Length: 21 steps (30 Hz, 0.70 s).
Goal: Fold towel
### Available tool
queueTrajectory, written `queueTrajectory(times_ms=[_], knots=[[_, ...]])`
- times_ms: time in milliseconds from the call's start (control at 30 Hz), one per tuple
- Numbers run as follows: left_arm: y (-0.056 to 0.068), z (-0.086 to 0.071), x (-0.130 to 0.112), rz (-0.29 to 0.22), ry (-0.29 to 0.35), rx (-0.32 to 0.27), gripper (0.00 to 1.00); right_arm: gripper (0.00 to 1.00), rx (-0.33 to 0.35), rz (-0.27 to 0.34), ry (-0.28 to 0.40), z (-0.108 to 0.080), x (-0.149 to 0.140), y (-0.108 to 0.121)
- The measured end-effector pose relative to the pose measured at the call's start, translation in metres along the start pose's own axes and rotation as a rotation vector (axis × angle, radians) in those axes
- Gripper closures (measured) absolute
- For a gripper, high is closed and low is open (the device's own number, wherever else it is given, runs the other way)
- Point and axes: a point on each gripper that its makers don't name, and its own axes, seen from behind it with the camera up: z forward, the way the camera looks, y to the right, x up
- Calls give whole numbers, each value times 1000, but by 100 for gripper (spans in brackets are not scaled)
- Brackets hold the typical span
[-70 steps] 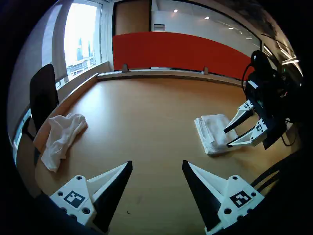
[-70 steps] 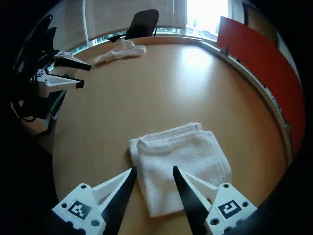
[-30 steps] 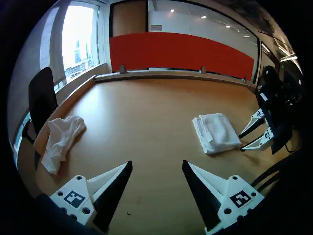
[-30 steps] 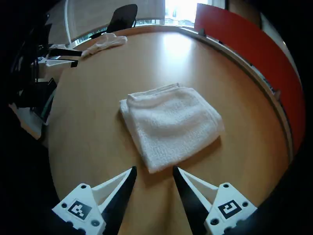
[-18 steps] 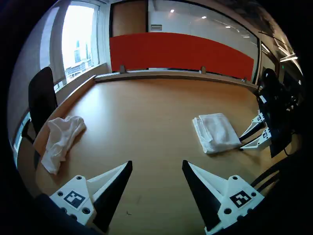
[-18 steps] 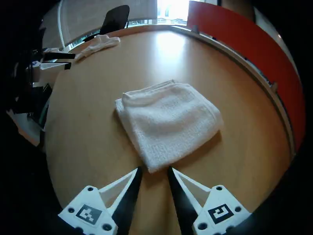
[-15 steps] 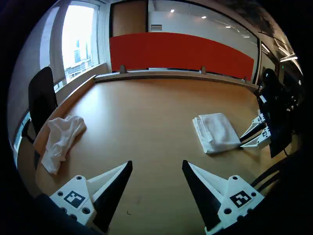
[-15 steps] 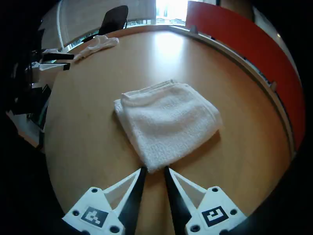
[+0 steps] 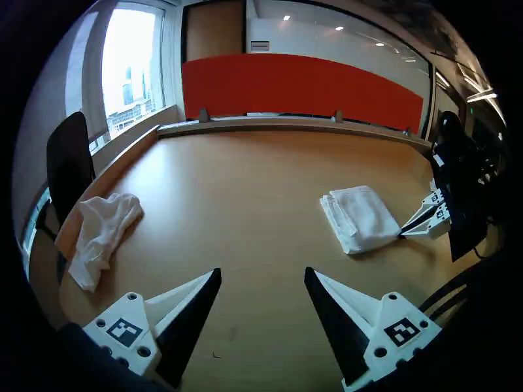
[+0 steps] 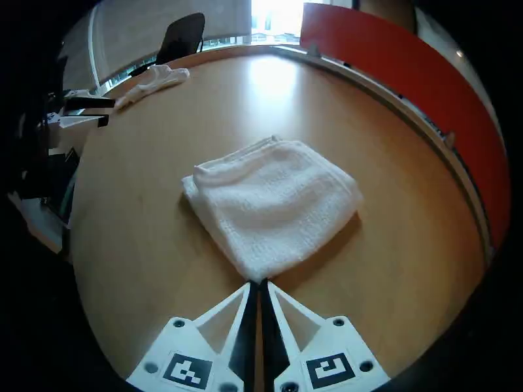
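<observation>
A folded white towel [image 9: 358, 217] [image 10: 271, 202] lies flat on the wooden table [image 9: 242, 170]. My right gripper [image 10: 257, 283] is shut, its tips meeting right at the towel's near corner; no cloth shows between the fingers. From the left gripper view, the right gripper [image 9: 403, 232] rests low at the towel's right corner. My left gripper [image 9: 261, 270] stands open over bare table, well away from the towel, and appears far off at the table's left edge as the left gripper [image 10: 104, 110] in the right gripper view.
A crumpled white cloth [image 9: 101, 232] [image 10: 151, 80] lies near the table's far edge beside a black chair [image 9: 68, 163]. A red partition [image 9: 301, 81] runs along the back of the table. Bare wood stretches between the two cloths.
My right gripper pulled back off the towel to its near corner, dropped low and closed from open to shut. The left gripper stayed open and still.
</observation>
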Motion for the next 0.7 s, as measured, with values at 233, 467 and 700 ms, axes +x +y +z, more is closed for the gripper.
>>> queueTrajectory(times_ms=[233, 467, 700], knots=[[0, 0, -1, -8, -2, -4, 6, 97, -12, -8, 9, -6, 7, 3], [-4, 0, 0, -7, 4, -4, 6, 97, -37, -20, 50, -19, 33, 13], [-6, 0, 3, -12, 13, -6, 6, 97, -66, -38, 99, -35, 70, 27]])
